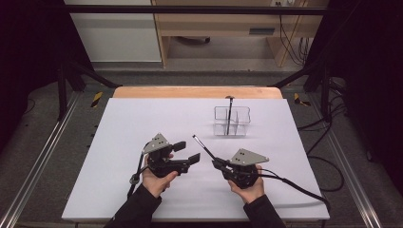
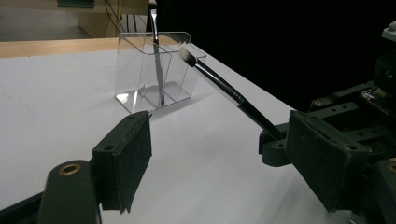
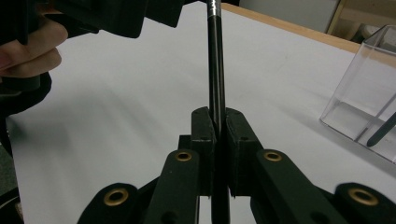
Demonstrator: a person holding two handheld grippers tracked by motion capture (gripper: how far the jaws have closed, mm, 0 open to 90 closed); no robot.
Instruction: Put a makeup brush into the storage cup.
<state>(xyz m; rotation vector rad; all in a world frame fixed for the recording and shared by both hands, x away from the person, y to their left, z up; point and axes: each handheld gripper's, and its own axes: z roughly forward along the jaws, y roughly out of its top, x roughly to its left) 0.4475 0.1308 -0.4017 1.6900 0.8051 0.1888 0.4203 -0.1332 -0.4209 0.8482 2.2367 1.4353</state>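
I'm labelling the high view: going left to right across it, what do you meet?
Left tongs, open → brush clamped in the shut right tongs → clear organizer with one tool standing in it.

Both forearms wear dark sleeves. The left gripper (image 1: 186, 152) and right gripper (image 1: 215, 162) are black, each topped by a grey three-cornered plate and trailing a black cable. Jaws are flat, with dark pads; brass-coloured bushings sit at the linkage pivots.
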